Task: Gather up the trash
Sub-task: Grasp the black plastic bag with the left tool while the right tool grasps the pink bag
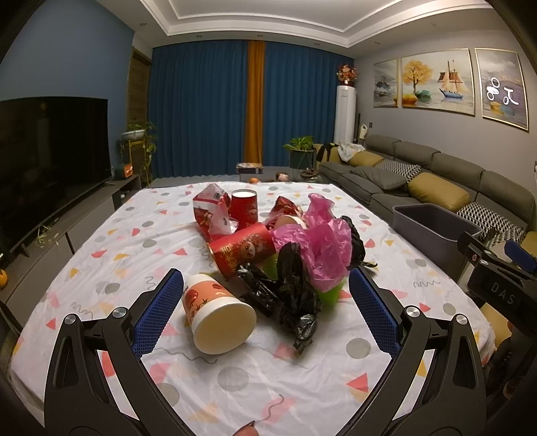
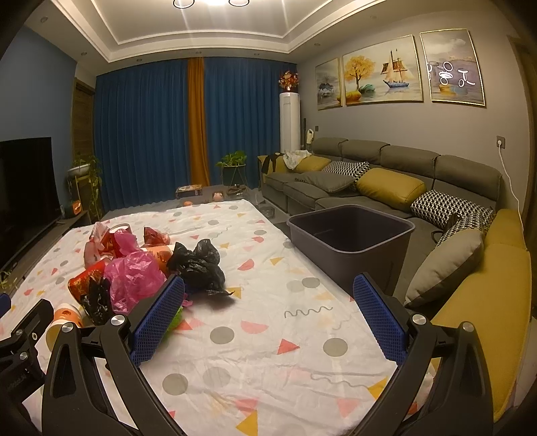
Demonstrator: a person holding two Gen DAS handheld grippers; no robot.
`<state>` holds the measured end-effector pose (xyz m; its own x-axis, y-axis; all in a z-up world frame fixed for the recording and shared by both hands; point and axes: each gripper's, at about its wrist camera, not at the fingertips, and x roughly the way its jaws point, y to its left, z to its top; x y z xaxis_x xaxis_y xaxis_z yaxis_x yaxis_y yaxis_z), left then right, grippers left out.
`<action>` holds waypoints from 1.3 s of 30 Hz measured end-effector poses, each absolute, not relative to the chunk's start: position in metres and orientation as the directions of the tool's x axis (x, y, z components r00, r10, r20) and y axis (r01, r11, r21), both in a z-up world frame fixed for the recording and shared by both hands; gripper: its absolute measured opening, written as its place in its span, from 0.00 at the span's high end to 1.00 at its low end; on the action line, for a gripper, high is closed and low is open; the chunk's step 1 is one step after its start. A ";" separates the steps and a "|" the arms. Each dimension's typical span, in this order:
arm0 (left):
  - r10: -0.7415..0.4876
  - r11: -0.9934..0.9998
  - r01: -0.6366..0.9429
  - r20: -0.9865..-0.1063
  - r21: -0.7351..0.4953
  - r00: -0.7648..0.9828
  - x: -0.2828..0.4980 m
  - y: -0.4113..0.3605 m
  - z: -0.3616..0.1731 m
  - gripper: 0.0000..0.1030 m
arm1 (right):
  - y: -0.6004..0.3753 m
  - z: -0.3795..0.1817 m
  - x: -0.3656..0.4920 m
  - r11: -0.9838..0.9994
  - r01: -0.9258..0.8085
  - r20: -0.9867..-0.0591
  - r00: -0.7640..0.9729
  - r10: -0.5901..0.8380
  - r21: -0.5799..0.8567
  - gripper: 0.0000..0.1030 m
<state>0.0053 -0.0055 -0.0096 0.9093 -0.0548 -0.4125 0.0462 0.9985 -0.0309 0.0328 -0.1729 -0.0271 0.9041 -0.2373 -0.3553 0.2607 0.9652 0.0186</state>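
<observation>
L tongs [image 1: 265, 295] held wide, nothing gripped; trash pile [image 1: 268, 248] seen mid-counter [image 1: 100, 234], tipped paper cup [image 1: 218, 318] just inside L pad. R tongs [image 2: 268, 302] wide, empty. Grey bin [image 2: 352, 241] placed beside counter's R edge.

Dim warm indoor light, ceiling lamps [image 2: 211, 2] flared overhead, glare on a painting [image 1: 501, 89], fisheye edges bent and vignetted

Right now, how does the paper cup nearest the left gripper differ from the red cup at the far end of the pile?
The nearest cup lies on its side, mouth toward the camera; the far red cup stands upright. The nearest cup is mostly cream with an orange print; the far red cup is red all round. The nearest cup lies apart from the pile; the far red cup stands among wrappers. Both look empty.
</observation>
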 end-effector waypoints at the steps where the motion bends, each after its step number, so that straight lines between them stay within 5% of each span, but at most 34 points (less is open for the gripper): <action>1: -0.057 0.998 0.048 -0.413 -0.032 0.909 0.006 -0.006 -0.010 0.05 | -0.173 -0.027 0.033 0.966 0.258 -0.354 0.905 -0.235 0.020 0.05; 18: 0.040 0.995 -0.074 -0.421 -0.065 0.906 0.022 0.039 -0.024 0.05 | -0.129 -0.046 0.080 0.998 0.043 -0.365 0.931 -0.026 0.039 0.05; 26: 0.055 0.993 -0.092 -0.424 -0.067 0.904 0.036 0.051 -0.031 0.05 | -0.098 -0.056 0.120 0.997 -0.063 -0.397 0.915 0.073 0.039 0.16; 32: 0.029 0.995 -0.068 -0.427 -0.075 0.904 0.044 0.049 -0.036 0.05 | -0.085 -0.071 0.145 0.993 -0.114 -0.448 0.886 0.118 0.036 0.39; 36: 0.009 0.995 -0.050 -0.437 -0.081 0.899 0.050 0.045 -0.039 0.07 | -0.085 -0.079 0.153 0.988 -0.145 -0.477 0.866 0.148 0.044 0.69; 39: -0.007 0.996 -0.035 -0.443 -0.086 0.896 0.052 0.040 -0.042 0.08 | -0.088 -0.081 0.151 0.987 -0.154 -0.471 0.868 0.158 0.048 0.80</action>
<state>0.0522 0.0400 -0.0418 0.8963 -0.0067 -0.4434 -0.0349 0.9957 -0.0857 0.1511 -0.0876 -0.0806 0.8680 0.1585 -0.4705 -0.1544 0.9869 0.0476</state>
